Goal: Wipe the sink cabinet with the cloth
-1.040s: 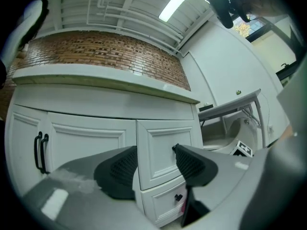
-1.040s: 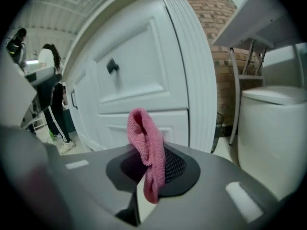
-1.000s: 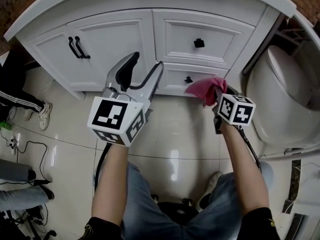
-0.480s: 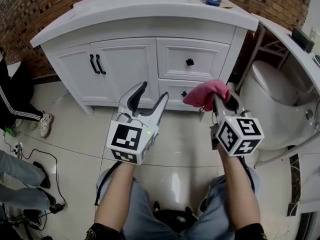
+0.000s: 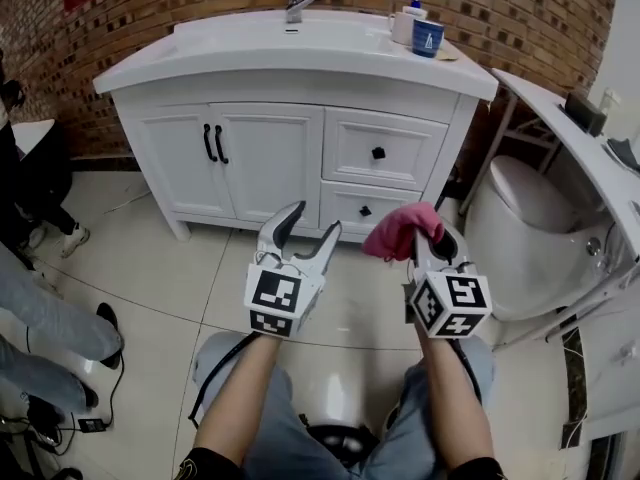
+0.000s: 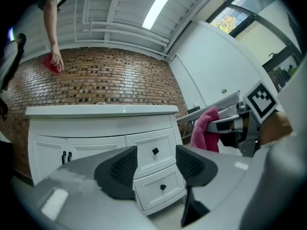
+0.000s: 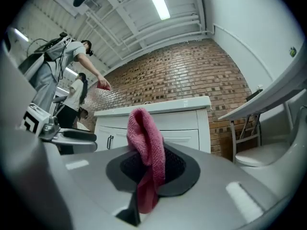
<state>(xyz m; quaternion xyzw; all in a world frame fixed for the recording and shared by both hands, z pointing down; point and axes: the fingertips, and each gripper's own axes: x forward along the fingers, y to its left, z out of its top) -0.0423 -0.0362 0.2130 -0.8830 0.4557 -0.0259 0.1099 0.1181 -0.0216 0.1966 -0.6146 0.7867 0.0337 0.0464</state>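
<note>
Poking up from right claw (image 5: 437,240) (clenched on it), pink cloth (image 7: 146,143), left claw (image 5: 310,224) spread, empty.

- Bright, even light falls from ceiling strip lamps (image 6: 160,6).
- The white sink cabinet (image 5: 270,158) is evenly lit, with soft shadows.
- Floor tiles (image 5: 150,258) show a pale sheen.
- Both gripper views bulge, and their corners are black.

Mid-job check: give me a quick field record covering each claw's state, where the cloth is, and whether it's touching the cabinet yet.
left claw: open, empty, pointed toward the drawers
right claw: shut on the pink cloth
cloth contact: none; it is held in the air short of the sink cabinet
cabinet front: white, two doors on the left, two drawers on the right, all closed
countertop: faucet, blue cup
</note>
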